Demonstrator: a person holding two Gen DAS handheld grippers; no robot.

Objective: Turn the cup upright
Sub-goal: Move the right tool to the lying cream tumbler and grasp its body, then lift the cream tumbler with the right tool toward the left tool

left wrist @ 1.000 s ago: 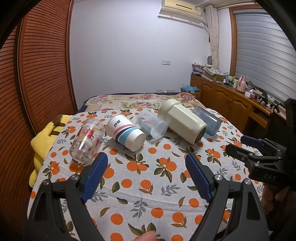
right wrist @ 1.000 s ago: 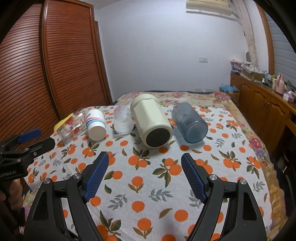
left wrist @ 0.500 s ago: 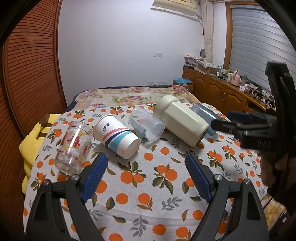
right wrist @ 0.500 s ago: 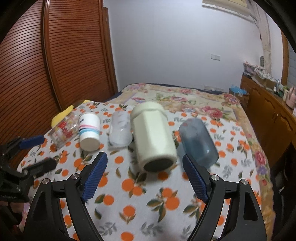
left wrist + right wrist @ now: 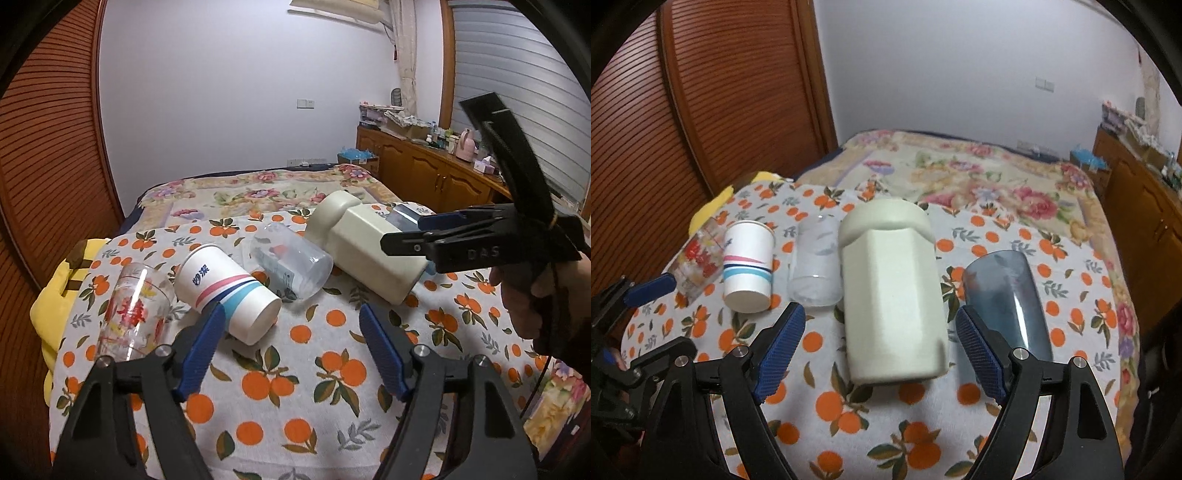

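Note:
Several cups lie on their sides in a row on the orange-print tablecloth [image 5: 916, 417]. From left to right: a printed glass [image 5: 129, 314], a striped paper cup [image 5: 225, 295], a clear plastic cup [image 5: 291, 262], a big cream cup [image 5: 892, 306] and a blue-grey tumbler [image 5: 1008, 295]. My right gripper [image 5: 879, 350] is open, its fingers either side of the cream cup's near end, not touching. My left gripper [image 5: 291, 350] is open and empty, just in front of the paper cup. The right gripper also shows in the left wrist view [image 5: 402, 232], over the cream cup [image 5: 365, 247].
A yellow cloth [image 5: 55, 295] hangs off the table's left edge. A bed with a flowered cover [image 5: 979, 173] lies behind the table. A wooden cabinet [image 5: 436, 181] with clutter stands at the right; a slatted wooden door [image 5: 720, 96] at the left.
My right gripper has moved forward and down to straddle the cream cup. My left gripper has moved closer to the paper cup and glass. Both have stayed open.

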